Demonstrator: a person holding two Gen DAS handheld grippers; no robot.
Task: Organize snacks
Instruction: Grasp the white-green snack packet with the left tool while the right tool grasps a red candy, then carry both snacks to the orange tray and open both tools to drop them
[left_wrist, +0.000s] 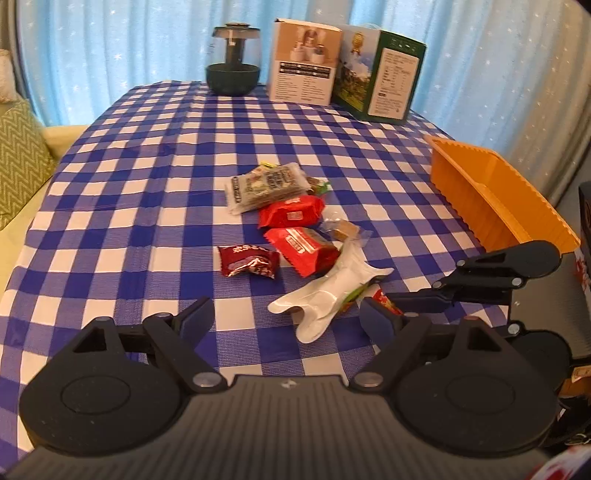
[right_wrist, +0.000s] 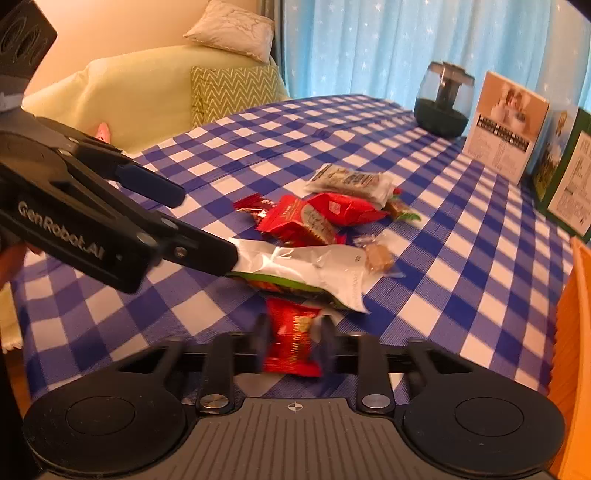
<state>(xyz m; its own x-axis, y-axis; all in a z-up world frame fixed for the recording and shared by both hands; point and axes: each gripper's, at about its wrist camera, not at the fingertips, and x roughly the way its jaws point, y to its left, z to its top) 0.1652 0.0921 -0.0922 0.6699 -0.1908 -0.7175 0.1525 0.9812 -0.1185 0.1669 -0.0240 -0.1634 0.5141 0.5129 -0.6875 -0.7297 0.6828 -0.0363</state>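
The right gripper is clamped on a red snack packet lying under the white pouch, which may drag along on lifting, while the left gripper, jaws apart, straddles that pouch, well short of the orange bin

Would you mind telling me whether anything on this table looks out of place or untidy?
Yes: the snacks lie in a loose, overlapping heap mid-table, while the orange bin at the edge shows nothing inside. A white packet sprawls crumpled at the heap's near end. The right tongs are shut on a red packet.
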